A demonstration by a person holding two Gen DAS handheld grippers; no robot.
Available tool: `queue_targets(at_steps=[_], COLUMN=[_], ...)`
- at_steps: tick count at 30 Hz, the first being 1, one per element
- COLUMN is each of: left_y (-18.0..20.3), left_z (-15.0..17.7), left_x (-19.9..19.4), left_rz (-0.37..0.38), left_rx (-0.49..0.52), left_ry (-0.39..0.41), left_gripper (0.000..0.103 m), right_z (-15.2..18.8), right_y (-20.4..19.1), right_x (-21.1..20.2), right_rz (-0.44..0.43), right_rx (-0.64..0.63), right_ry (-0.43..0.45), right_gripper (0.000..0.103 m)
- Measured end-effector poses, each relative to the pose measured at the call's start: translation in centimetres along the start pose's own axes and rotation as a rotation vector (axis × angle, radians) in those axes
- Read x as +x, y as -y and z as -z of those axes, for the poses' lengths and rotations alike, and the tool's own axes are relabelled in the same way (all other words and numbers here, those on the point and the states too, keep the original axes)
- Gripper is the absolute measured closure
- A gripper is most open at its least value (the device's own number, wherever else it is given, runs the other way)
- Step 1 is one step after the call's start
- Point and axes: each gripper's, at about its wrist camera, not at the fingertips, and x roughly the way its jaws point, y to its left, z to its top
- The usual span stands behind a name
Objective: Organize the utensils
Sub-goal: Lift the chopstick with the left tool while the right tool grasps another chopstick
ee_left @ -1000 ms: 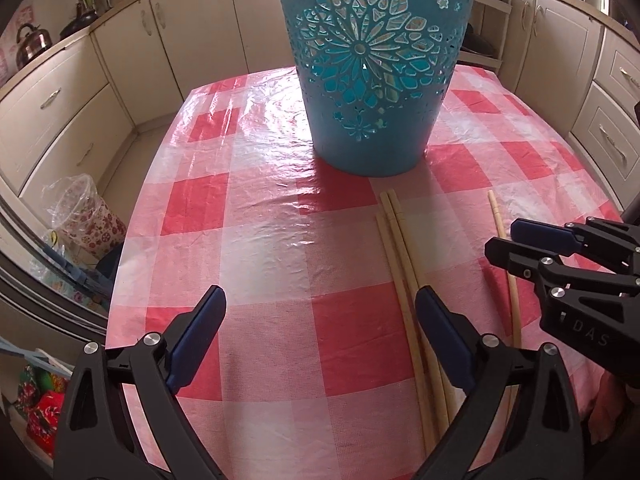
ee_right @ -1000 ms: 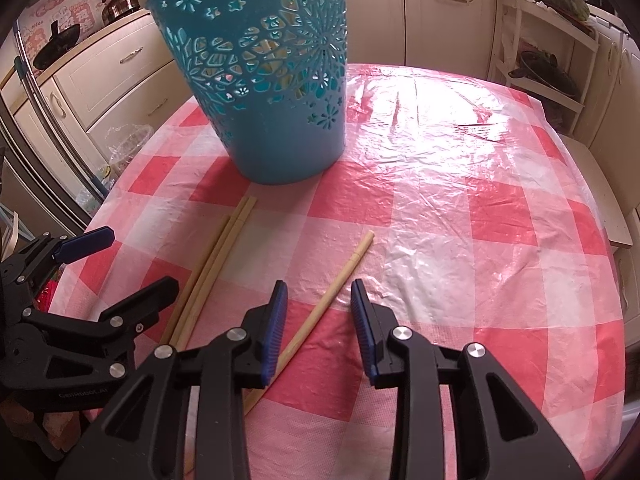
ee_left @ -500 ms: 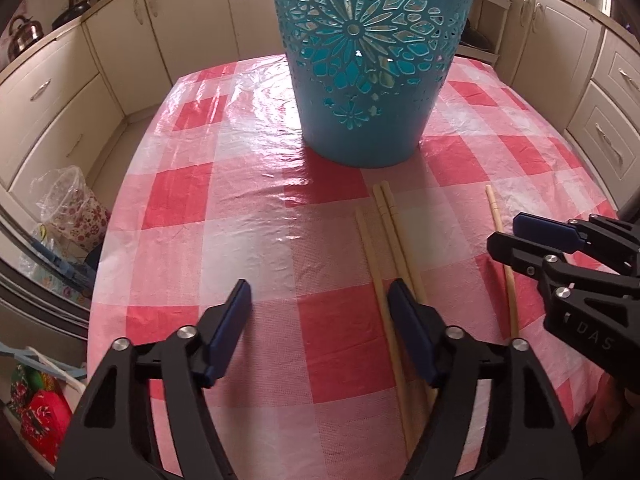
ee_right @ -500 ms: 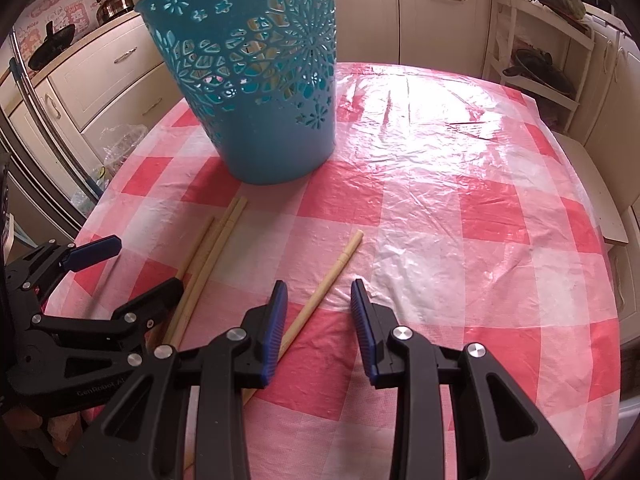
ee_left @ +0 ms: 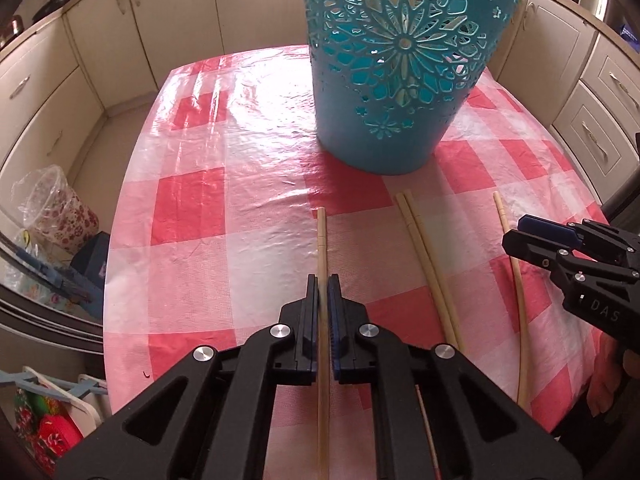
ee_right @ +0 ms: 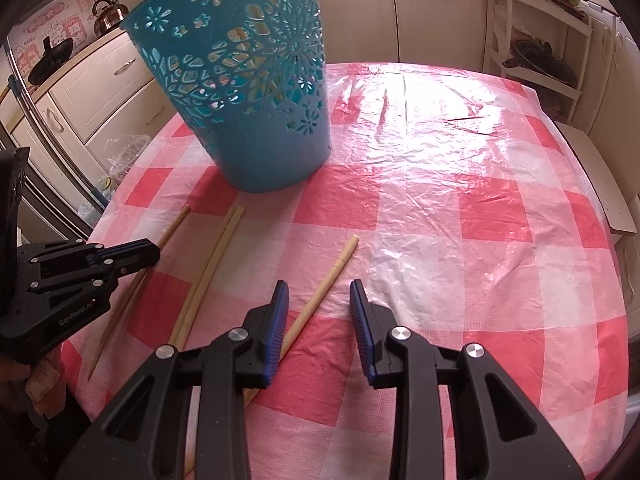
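My left gripper [ee_left: 323, 284] is shut on one pale wooden chopstick [ee_left: 322, 240], which runs straight out ahead between the blue pads; in the right wrist view the same left gripper [ee_right: 148, 252] clamps that chopstick [ee_right: 176, 222]. A pair of chopsticks [ee_left: 424, 248] [ee_right: 212, 264] lies side by side on the checked cloth. Further right lies a single chopstick [ee_left: 516, 280] [ee_right: 332, 272], below my right gripper [ee_right: 318, 296] [ee_left: 520, 234], whose jaws stand open and apart from it. The blue cut-out basket [ee_left: 392, 80] [ee_right: 248, 92] stands upright behind them.
The round table wears a red and white checked plastic cloth [ee_right: 460, 208]. Cream kitchen cabinets [ee_left: 100, 52] ring it. A plastic-wrapped jar [ee_left: 52, 208] sits on the floor at the left, and a white rack [ee_right: 536, 60] stands at the back right.
My left gripper went from wide open to shut on one chopstick and shifted it left, away from the pair. The right gripper has stayed put.
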Motion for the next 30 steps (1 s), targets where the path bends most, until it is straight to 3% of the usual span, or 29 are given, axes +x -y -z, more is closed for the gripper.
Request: queue_targets(at_steps=[4, 6, 7, 11, 18, 24, 27, 30], left_y=[0.0, -0.6, -0.9, -2.2, -1.8, -1.2, -1.4, -1.9], left_z=[-0.1, 0.0, 0.1, 1.0, 0.9, 0.5, 0.5, 0.4], left_x=[0.2, 0.1, 0.1, -0.2, -0.2, -0.1, -0.1, -0.1], left_rz=[-0.029, -0.023, -0.017, 0.013, 0.013, -0.004, 0.014, 0.048], left_rx=[-0.036, -0.115, -0.171, -0.356, -0.268, -0.183, -0.169, -0.163], left_ry=[0.014, 0.020, 0.025, 0.040, 0.022, 0.006, 0.006, -0.006], left_gripper=[0.097, 0.098, 0.098, 0.097, 0.097, 0.097, 0.098, 0.097], right_z=[-0.1, -0.2, -0.3, -0.5, -0.4, -0.1, 0.0, -0.1], right_y=[0.0, -0.9, -1.4, -1.9, -0.2, -2.7, -3.7, -3.5], right_x=[0.1, 0.4, 0.6, 0.7, 0.3, 0.7, 0.7, 0.5], right_rz=[0.008, 0.039, 0.049, 0.019, -0.006, 0.102, 0.078, 0.081], right_rx=[-0.006, -0.058, -0.087, -0.111, -0.017, -0.110, -0.193, -0.243], right_ry=[-0.002, -0.002, -0.005, -0.020, -0.045, -0.043, -0.072, -0.088], right_gripper=[0.074, 0.076, 0.083, 0.091, 0.087, 0.081, 0.095, 0.097])
